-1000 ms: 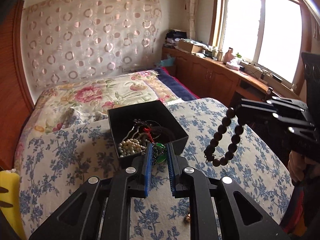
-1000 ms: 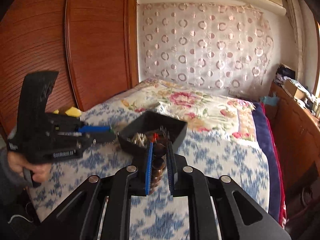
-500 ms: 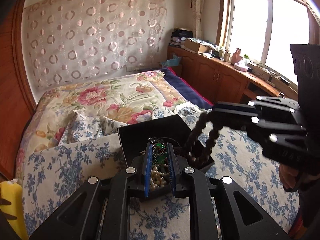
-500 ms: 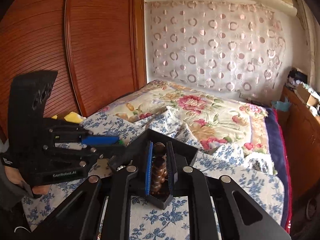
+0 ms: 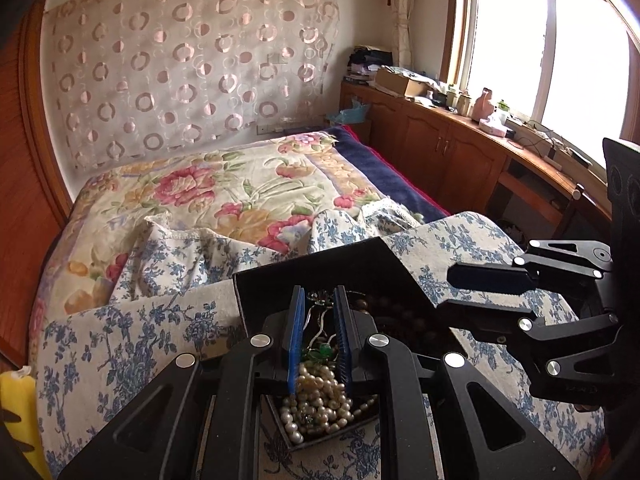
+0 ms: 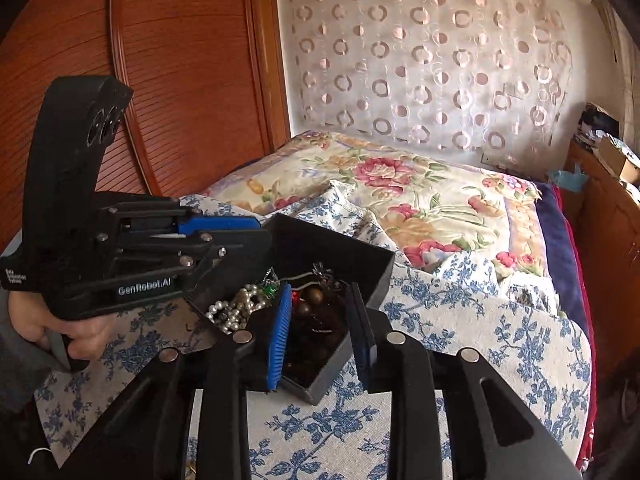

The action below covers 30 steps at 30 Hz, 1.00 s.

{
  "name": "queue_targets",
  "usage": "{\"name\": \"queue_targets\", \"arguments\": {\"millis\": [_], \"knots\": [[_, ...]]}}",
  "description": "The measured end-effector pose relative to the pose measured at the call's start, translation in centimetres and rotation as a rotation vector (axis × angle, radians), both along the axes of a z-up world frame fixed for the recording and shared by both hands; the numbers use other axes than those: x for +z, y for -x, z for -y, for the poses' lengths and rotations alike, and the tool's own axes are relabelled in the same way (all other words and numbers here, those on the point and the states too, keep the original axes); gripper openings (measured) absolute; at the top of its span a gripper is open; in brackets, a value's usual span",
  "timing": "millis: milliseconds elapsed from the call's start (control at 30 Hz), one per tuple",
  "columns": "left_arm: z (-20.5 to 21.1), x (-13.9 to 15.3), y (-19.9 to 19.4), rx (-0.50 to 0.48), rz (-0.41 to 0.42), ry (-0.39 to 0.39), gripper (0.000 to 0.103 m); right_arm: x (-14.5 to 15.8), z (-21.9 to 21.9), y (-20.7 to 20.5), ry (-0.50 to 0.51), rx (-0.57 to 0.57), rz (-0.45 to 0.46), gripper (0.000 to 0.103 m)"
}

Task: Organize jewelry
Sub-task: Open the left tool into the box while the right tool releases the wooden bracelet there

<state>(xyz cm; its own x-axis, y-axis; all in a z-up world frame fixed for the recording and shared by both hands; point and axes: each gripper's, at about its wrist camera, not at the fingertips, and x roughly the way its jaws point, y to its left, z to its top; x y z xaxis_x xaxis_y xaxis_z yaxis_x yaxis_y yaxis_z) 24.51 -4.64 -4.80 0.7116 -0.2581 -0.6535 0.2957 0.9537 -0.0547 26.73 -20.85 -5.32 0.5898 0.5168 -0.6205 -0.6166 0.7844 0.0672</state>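
A black open box [image 5: 320, 272] [image 6: 360, 264] sits on a blue-flowered cloth on the bed. In it lie a white pearl string [image 5: 320, 396] [image 6: 232, 308], a green piece [image 5: 320, 352], thin chains and a brown wooden bead bracelet [image 5: 392, 312] [image 6: 312, 300]. My left gripper [image 5: 318, 304] hovers over the box with its blue pads a narrow gap apart, nothing between them. My right gripper [image 6: 318, 304] is open above the box's near corner, the bead bracelet lying free below it. In the left wrist view my right gripper [image 5: 476, 288] reaches in from the right.
The flowered quilt [image 5: 224, 192] covers the bed behind the box. A yellow object [image 5: 16, 400] lies at the left edge. A wooden cabinet [image 5: 452, 152] with clutter runs under the window. A wooden wardrobe [image 6: 180, 80] stands to the left.
My right gripper carried the bead bracelet over the box, opened and let it drop inside. My left gripper moved forward over the box.
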Motion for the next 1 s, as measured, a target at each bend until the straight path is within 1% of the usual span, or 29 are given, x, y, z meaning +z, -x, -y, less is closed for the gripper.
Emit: {"name": "queue_targets", "arguments": {"millis": [133, 167, 233, 267, 300, 400, 500, 600, 767, 1000], "knots": [[0.0, 0.1, -0.3, 0.005, 0.000, 0.001, 0.014, -0.4, 0.5, 0.6, 0.004, -0.012, -0.004, 0.030], [0.0, 0.2, -0.4, 0.006, -0.001, 0.003, 0.018, -0.4, 0.6, 0.9, 0.006, -0.016, -0.004, 0.030], [-0.1, 0.2, 0.0, 0.009, 0.008, 0.006, 0.036, -0.5, 0.8, 1.4, 0.010, -0.020, -0.001, 0.030], [-0.1, 0.3, 0.2, 0.010, 0.013, 0.005, 0.040, -0.4, 1.0, 1.6, 0.012, -0.023, 0.001, 0.030], [-0.2, 0.3, 0.5, 0.013, 0.018, 0.006, 0.043, -0.3, 1.1, 1.8, 0.013, -0.025, 0.001, 0.030], [-0.3, 0.6, 1.5, 0.014, 0.020, 0.009, 0.044, -0.4, 1.5, 3.0, 0.015, -0.027, 0.001, 0.030], [-0.7, 0.7, 2.9, 0.018, 0.025, 0.020, 0.052, -0.4, 1.8, 4.2, 0.017, -0.028, -0.002, 0.030], [-1.0, 0.6, 4.5, 0.016, 0.025, 0.019, 0.053, -0.7, 1.9, 5.6, 0.019, -0.025, -0.008, 0.030], [-1.5, -0.1, 7.6, 0.015, 0.010, 0.027, 0.053, -2.0, 1.6, 8.1, 0.025, -0.017, -0.039, 0.030], [-2.1, -2.5, 11.9, 0.010, -0.032, 0.032, 0.053, -4.7, 0.6, 10.7, 0.044, 0.015, -0.101, 0.030]]}}
